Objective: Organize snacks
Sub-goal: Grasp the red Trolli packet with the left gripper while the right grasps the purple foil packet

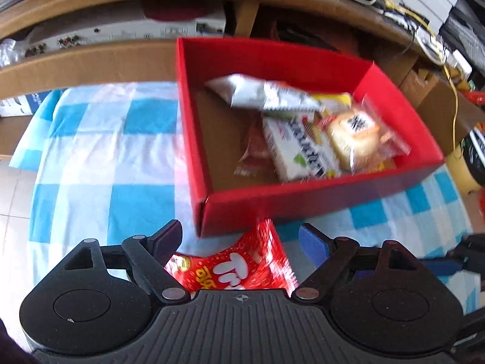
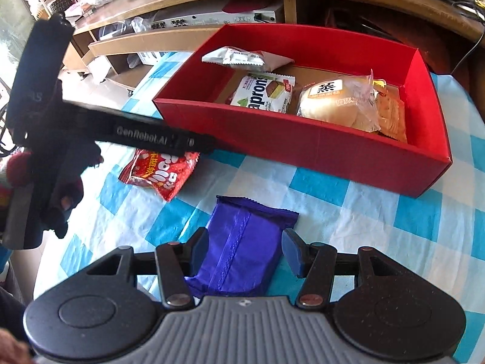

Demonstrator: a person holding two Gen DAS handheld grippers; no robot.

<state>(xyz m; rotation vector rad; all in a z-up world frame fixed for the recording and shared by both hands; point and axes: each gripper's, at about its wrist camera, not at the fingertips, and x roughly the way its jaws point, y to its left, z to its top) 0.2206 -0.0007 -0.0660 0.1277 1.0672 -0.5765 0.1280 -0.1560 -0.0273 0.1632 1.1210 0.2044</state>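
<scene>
A red box (image 1: 318, 200) (image 2: 303, 139) stands on the blue-checked cloth and holds several snacks: a silver packet (image 1: 260, 91) (image 2: 242, 57), a white wafer pack (image 1: 300, 148) (image 2: 263, 94) and a wrapped bun (image 1: 354, 136) (image 2: 330, 103). My left gripper (image 1: 239, 239) is open over a red snack bag (image 1: 239, 267) (image 2: 160, 173) lying on the cloth just before the box. My right gripper (image 2: 245, 245) is open with its fingers on either side of a purple packet (image 2: 242, 248) on the cloth.
A wooden shelf unit (image 1: 91, 57) (image 2: 182, 36) with electronics stands behind the table. Cables and a power strip (image 1: 424, 30) lie at the right. The left gripper's body (image 2: 91, 121) reaches across the left of the right wrist view.
</scene>
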